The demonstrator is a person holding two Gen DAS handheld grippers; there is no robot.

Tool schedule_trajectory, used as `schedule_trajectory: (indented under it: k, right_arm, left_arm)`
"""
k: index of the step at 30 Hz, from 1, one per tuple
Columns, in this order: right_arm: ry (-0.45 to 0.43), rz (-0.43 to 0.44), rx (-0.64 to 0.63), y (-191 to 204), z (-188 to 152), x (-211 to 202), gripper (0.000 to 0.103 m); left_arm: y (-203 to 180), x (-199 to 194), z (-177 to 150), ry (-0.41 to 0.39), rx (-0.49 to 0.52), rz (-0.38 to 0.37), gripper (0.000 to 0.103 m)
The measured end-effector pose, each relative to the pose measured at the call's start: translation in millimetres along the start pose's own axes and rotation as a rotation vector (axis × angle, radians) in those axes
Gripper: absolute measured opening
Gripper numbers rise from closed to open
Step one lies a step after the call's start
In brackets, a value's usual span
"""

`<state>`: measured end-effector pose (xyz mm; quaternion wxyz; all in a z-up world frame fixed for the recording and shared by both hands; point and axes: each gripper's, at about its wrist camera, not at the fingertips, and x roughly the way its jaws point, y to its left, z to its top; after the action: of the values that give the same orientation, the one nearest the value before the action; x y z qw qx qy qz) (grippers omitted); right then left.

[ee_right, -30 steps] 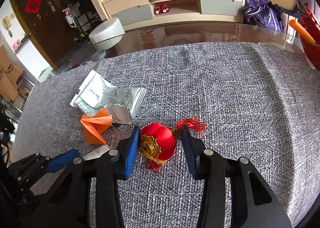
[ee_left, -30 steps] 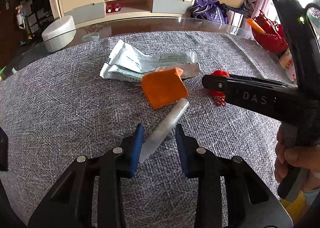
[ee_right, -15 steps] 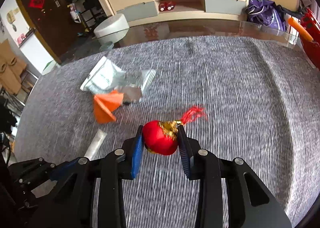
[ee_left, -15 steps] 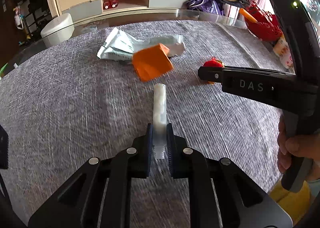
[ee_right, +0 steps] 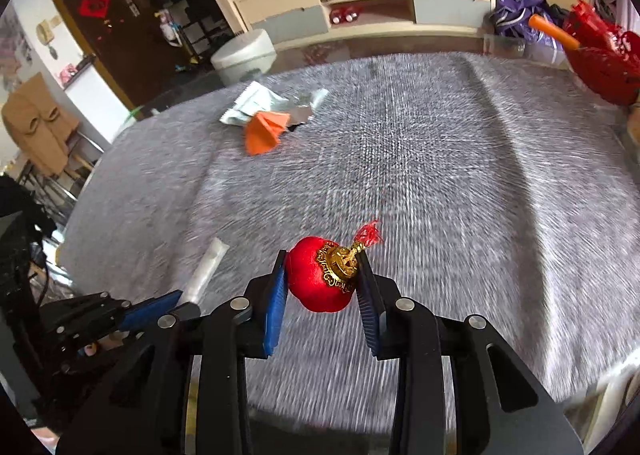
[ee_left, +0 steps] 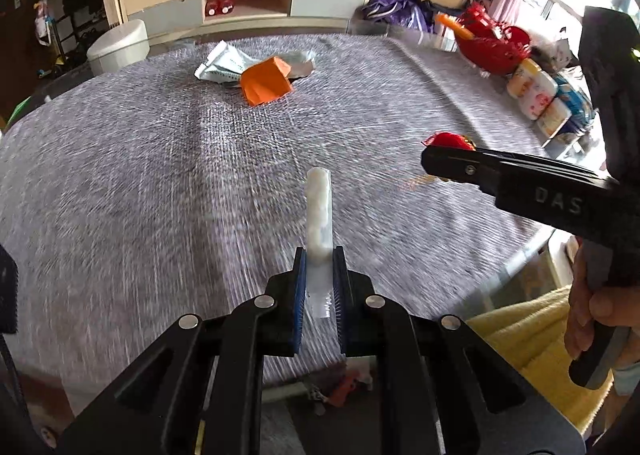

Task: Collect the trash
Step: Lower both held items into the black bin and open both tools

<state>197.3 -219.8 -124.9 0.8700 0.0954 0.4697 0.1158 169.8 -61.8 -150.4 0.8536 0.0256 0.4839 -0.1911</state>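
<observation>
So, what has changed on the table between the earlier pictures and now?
The left gripper closed on the white tube, the right gripper on the red ornament; both lifted their things off the cloth, toward the near edge. The orange paper and silver wrappers stayed.

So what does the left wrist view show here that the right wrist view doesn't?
Only the left wrist view shows the person's hand on the right claw's handle, the yellow cloth below the table edge and the packaged goods at the table's right side. Only the right wrist view shows the dark door, the tan coat and the red ornament's gold cap. Both show the left claw shut on the white tube, the right claw clamping the red ornament, and the orange wrapper with the silver packets on the grey cloth.
</observation>
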Motion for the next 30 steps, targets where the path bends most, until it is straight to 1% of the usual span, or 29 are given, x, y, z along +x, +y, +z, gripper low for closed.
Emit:
schedule_trajectory:
  k: [4, 9, 16, 21, 25, 30]
  right_arm:
    - [-0.032, 0.01, -0.017, 9.2, -22.1, -36.2, 0.034]
    - [-0.037, 0.022, -0.023, 14.8, -51.6, -60.2, 0.034]
    - [0.005, 0.015, -0.025, 17.9, -96.7, -62.4, 0.034]
    - [0.06, 0.012, -0.021, 19.8, -130.1, -54.5, 0.034]
    - [0.105, 0.002, -0.017, 21.6, -147.4, -42.1, 0.034]
    - [0.173, 0.004, 0.008, 21.1, -166.6, -21.8, 0.034]
  left_arm:
    - [-15.7, -25.0, -20.9, -0.019, 0.004, -0.002, 0.012]
    - [-25.6, -47.0, -51.4, -0.024, 0.001, -0.001, 0.012]
    - [-34.4, -69.3, -94.6, -0.019, -0.005, -0.006, 0.012]
    - [-36.8, -62.7, -124.6, 0.026, -0.025, -0.022, 0.012]
    - [-34.8, -48.1, -146.9, 0.081, -0.046, -0.036, 0.012]
    - [-31.4, -30.5, -163.6, 0.131, -0.078, -0.046, 0.012]
